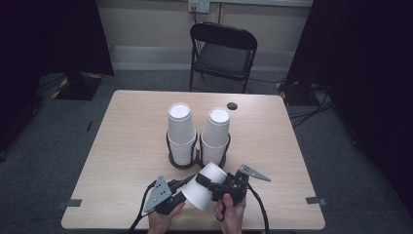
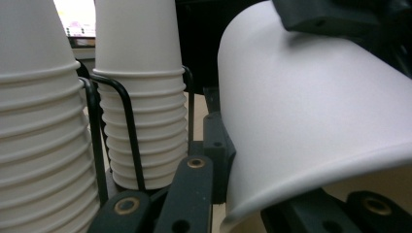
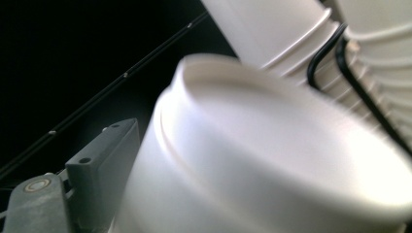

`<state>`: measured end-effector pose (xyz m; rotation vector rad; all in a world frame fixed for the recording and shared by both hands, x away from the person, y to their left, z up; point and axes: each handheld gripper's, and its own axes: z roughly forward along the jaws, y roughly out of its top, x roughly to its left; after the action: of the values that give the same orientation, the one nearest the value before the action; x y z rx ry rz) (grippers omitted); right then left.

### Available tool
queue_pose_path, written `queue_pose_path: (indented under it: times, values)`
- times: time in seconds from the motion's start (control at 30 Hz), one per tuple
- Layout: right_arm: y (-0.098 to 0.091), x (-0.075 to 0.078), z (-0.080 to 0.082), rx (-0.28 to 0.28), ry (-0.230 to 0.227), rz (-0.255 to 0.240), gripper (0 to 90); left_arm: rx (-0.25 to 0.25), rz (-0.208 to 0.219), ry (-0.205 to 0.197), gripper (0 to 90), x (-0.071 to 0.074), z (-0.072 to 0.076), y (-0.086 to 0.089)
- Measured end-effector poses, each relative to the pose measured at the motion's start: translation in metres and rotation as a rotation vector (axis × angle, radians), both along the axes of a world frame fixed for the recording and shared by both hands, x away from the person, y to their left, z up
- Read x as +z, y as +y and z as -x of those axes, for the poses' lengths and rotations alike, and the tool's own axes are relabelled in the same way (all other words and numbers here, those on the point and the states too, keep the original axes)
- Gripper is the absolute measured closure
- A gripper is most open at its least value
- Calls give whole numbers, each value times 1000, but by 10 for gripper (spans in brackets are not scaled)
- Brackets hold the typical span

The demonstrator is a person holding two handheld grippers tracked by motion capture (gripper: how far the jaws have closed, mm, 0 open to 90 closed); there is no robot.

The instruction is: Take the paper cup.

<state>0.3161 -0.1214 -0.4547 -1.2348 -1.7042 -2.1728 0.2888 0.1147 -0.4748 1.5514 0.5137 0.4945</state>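
You hold one paper cup [image 1: 204, 187] on its side above the table's near edge, both grippers clamped on it: left gripper [image 1: 187, 187] at the rim, right gripper [image 1: 210, 184] across the body. Two racked cup stacks [image 1: 181, 131] remain untouched.

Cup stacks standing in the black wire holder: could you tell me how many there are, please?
2: the left stack and the right stack stand side by side in the wire holder at mid-table, behind the single cup the grippers hold.

A black folding chair [image 1: 223, 53] stands beyond the wooden table [image 1: 126, 141].
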Motion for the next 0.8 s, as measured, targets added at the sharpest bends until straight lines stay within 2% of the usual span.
queue_pose_path:
  times: [0.1, 0.23, 0.47, 0.6, 0.63, 0.8]
  values:
    - [-6, 2, -3, -33, -12, 6, 141, -10, -26, 6, 856, 1, 1, 1]
    - [-13, 5, -7, -73, -28, 22, 140, -21, -38, 20, 858, 2, 1, 3]
    - [-20, 10, -9, -128, -81, 63, 137, -39, -32, 83, 860, 2, -3, 12]
    - [-22, 12, -8, -156, -116, 91, 130, -41, -63, 106, 861, 3, -5, 15]
    - [-23, 11, -7, -162, -135, 99, 129, -38, -82, 110, 861, 4, -5, 16]
    - [-26, 10, -2, -160, -221, 143, 127, -23, -115, 129, 861, 5, -6, 21]
